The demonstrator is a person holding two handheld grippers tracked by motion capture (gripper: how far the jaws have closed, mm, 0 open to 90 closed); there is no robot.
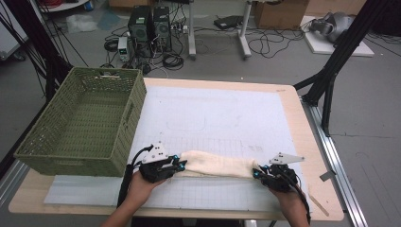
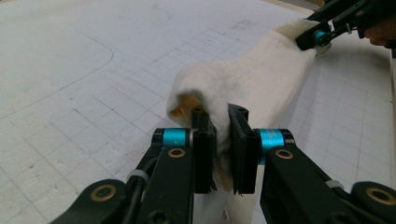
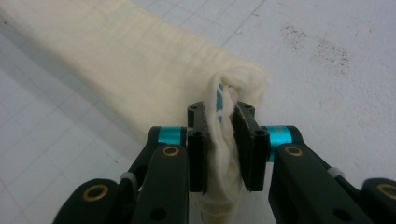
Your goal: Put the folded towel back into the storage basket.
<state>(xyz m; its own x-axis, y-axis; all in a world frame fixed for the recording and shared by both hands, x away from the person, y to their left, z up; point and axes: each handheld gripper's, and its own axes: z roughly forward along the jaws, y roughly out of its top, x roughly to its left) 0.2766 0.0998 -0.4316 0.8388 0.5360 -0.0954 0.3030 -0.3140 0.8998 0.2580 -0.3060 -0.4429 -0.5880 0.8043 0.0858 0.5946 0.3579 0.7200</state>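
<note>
two grippers' jaws pinch opposite ends of the cream cloth [image 1: 217, 164].

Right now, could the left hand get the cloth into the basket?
Probably yes: the left gripper is shut on the cloth, the basket sits open-topped right beside it, but the right gripper grips the other end.

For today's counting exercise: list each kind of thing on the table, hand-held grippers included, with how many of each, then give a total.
Cream cloth: 1
Green woven basket: 1
Grippers: 2, the left gripper and the right gripper, each with jaws shut on one end of the cloth
White grid mat: 1
Total: 5
</note>
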